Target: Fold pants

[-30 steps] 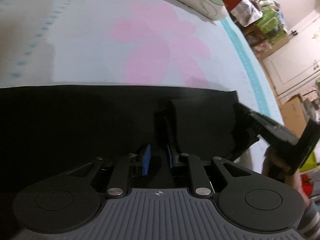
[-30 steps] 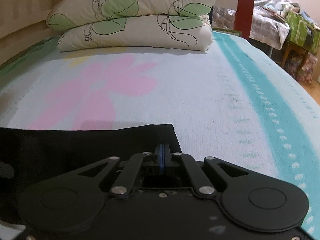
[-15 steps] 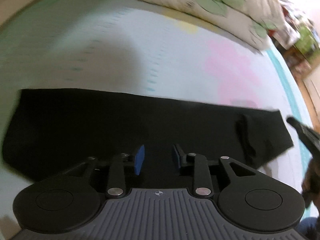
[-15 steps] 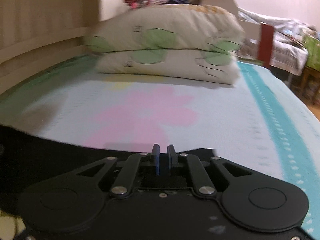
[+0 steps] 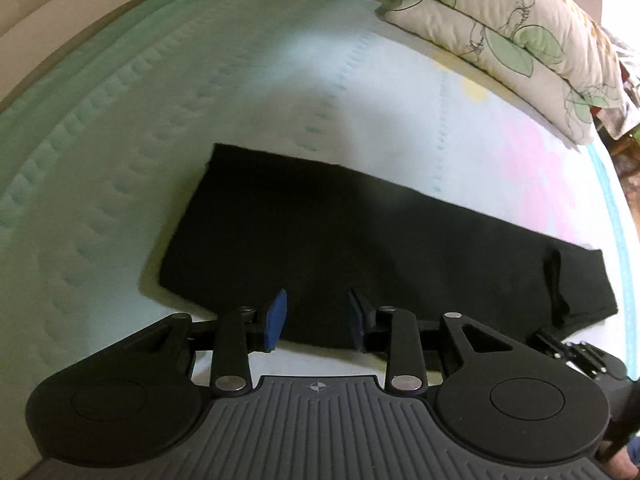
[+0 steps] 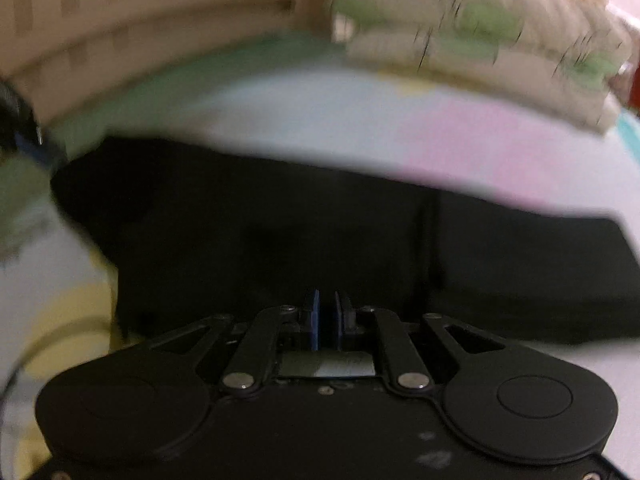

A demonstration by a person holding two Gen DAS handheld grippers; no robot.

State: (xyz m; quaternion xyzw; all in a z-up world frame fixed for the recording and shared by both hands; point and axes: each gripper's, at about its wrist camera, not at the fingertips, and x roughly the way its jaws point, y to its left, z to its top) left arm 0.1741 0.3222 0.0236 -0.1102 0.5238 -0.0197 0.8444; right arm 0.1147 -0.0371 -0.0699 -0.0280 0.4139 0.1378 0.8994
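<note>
Black pants (image 5: 360, 248) lie flat on the bed as a long folded strip, with a small fold standing up near the right end. My left gripper (image 5: 317, 300) hovers over the strip's near edge, towards its left end. Its jaws are opening and nothing is between the blue pads (image 5: 276, 316). In the blurred right wrist view the pants (image 6: 280, 240) fill the middle. My right gripper (image 6: 326, 304) is over their near edge with a narrow gap between its pads and no cloth in it. A black part of that gripper (image 5: 576, 354) shows at the strip's right end.
The bedspread (image 5: 200, 120) is pale green and white with a pink flower (image 5: 532, 168). Two stacked leaf-print pillows (image 5: 520, 28) lie at the far right. A wooden bed frame (image 6: 160, 20) runs along the far left side.
My left gripper moved left along the pants and rose, and its jaws widened. My right gripper went from shut at the pants' end to slightly open and swung left over the strip.
</note>
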